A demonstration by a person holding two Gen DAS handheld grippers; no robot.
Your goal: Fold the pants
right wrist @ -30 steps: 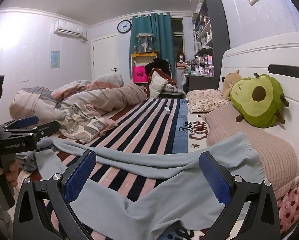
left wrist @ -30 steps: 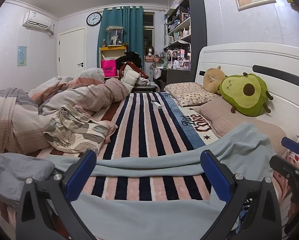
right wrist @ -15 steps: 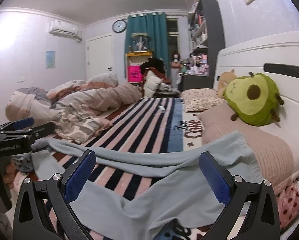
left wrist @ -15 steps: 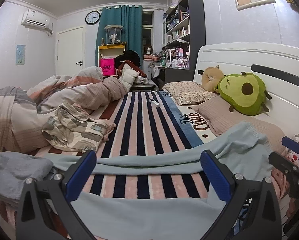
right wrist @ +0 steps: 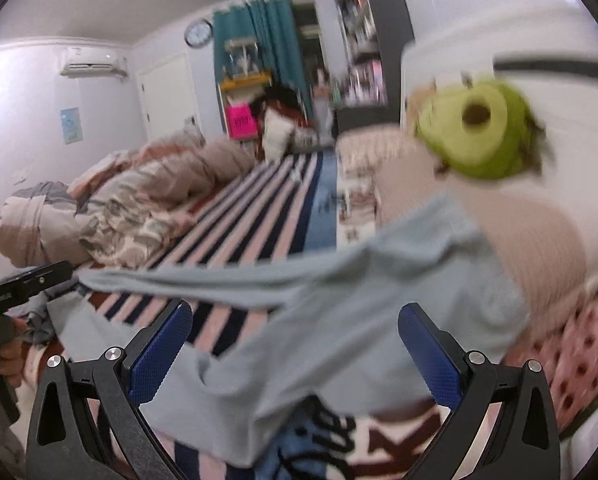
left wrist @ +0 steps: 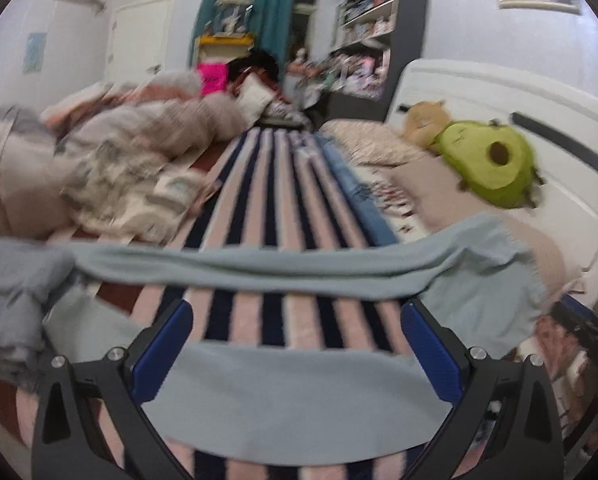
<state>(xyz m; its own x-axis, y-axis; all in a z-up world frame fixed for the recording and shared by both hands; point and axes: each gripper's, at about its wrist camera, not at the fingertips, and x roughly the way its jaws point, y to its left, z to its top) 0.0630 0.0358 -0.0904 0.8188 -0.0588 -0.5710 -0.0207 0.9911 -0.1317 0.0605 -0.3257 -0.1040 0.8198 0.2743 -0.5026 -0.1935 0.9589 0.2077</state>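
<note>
Hovering spread-jawed over the pale blue pants (left wrist: 299, 396), both the left gripper (left wrist: 297, 356) and right gripper (right wrist: 293, 352) risk pinching only one fabric layer at 6 o'clock, so the fold skews

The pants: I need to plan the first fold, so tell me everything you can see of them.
The pants are pale blue-grey, a soft knit by the look. They lie unfolded across the striped blanket, legs spread in a V: one nearer the cameras, one farther. The waist end drapes onto the beige pillow. Both the left gripper and right gripper are open; neither grips them.
</note>
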